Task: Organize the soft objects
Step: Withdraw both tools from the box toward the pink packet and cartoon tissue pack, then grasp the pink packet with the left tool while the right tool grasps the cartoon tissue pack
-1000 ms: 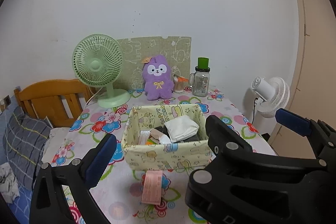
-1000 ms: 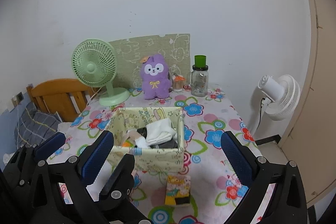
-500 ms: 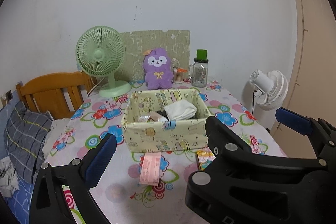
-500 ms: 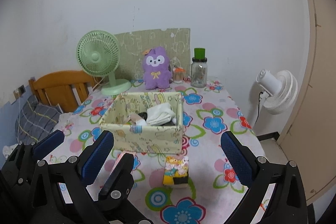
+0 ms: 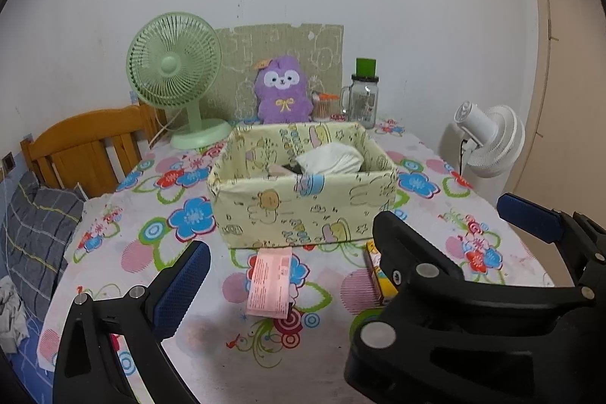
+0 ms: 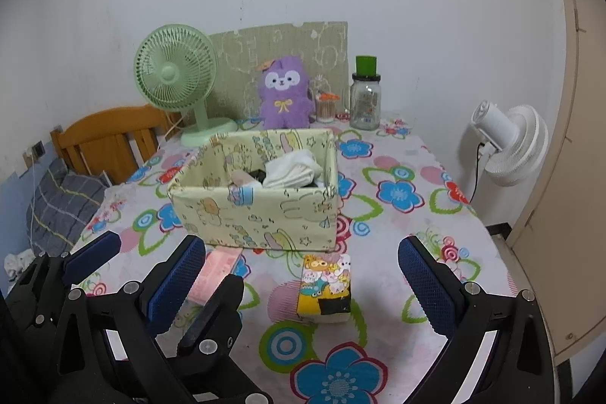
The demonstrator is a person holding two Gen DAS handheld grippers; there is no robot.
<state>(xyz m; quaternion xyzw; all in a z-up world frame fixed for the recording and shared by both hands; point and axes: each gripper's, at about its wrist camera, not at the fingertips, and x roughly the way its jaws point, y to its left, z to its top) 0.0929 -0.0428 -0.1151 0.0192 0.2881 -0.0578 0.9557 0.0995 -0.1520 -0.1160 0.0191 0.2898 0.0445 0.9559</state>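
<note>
One fabric storage box (image 6: 261, 203) on floral desk (image 6: 397, 252), two tissue packs in front, pink (image 5: 269, 282) and cartoon-printed (image 6: 326, 286), two desk fans, green (image 6: 175, 78) and white (image 6: 511, 142), left gripper (image 5: 352, 245) and right gripper (image 6: 299, 286) fingers both released, grasping nothing.

Yellow packet (image 5: 380, 275) half behind gripper (image 5: 354, 245)

Readable text: none | pink packet (image 5: 269, 284): printed lines, too small to read | fabric box (image 5: 303, 203): lettering, possibly decorative, illegible
</note>
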